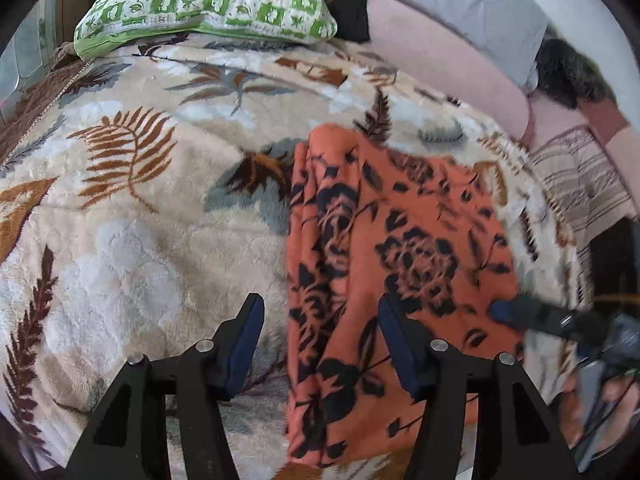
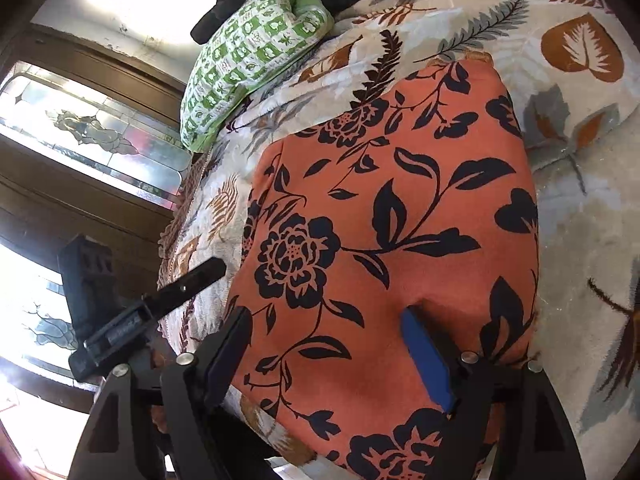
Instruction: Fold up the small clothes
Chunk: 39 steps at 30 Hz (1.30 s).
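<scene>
The cloth is orange-red, printed with black-navy roses, leaves and stems. The blanket under it is cream plush with rust-brown ferns, dark maroon fronds and grey-blue leaves; the right wrist view adds a big rust leaf with a white centre. The pillow is white with green checks holding small flower and star motifs, edged in plain green. Both tools, left and right, are black with blue pads.

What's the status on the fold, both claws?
Left claw open, empty. Right claw open over orange floral garment, lying folded on leaf-print blanket. Nothing obstructing.
</scene>
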Each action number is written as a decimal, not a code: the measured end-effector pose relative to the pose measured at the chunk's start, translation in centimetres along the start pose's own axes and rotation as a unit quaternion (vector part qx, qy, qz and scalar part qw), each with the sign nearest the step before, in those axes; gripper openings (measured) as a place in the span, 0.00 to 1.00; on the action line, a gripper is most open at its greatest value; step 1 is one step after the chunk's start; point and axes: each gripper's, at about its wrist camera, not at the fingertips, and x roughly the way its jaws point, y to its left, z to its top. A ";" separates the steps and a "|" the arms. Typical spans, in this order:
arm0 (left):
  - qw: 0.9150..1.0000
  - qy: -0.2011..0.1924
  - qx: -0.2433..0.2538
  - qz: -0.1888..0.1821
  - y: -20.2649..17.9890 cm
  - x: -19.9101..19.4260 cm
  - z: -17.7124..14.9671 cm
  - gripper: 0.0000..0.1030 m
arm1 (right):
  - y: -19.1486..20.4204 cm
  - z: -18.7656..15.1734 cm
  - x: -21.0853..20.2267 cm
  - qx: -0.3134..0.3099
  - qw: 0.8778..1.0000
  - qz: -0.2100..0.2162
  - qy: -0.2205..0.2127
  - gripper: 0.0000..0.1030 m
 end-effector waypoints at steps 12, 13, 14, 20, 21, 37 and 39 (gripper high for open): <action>0.999 0.003 -0.037 -0.040 1.9 1.0 -1.3 0.51 | 1.6 3.2 -0.1 0.022 0.999 0.044 -0.003 0.78; 0.998 0.002 -0.038 -0.041 2.0 1.1 -1.3 0.53 | 0.8 3.4 0.7 0.039 0.998 0.042 0.006 0.82; 0.998 0.004 -0.039 -0.046 2.1 1.2 -1.3 0.54 | -0.6 3.6 2.1 0.066 0.997 0.027 0.026 0.84; 0.998 -0.001 -0.042 -0.050 2.6 1.3 -1.5 0.57 | 2.0 4.7 1.9 0.059 0.995 0.072 0.029 0.85; 0.998 -0.002 -0.040 -0.049 2.5 1.3 -1.5 0.57 | 2.9 5.1 2.3 0.049 0.995 0.084 0.035 0.85; 0.999 -0.015 -0.019 -0.028 2.1 1.0 -1.3 0.62 | 6.2 12.0 14.6 0.105 0.976 0.145 0.127 0.85; 0.999 -0.015 -0.020 -0.031 2.2 1.0 -1.2 0.63 | 5.5 12.7 14.8 0.112 0.977 0.136 0.116 0.85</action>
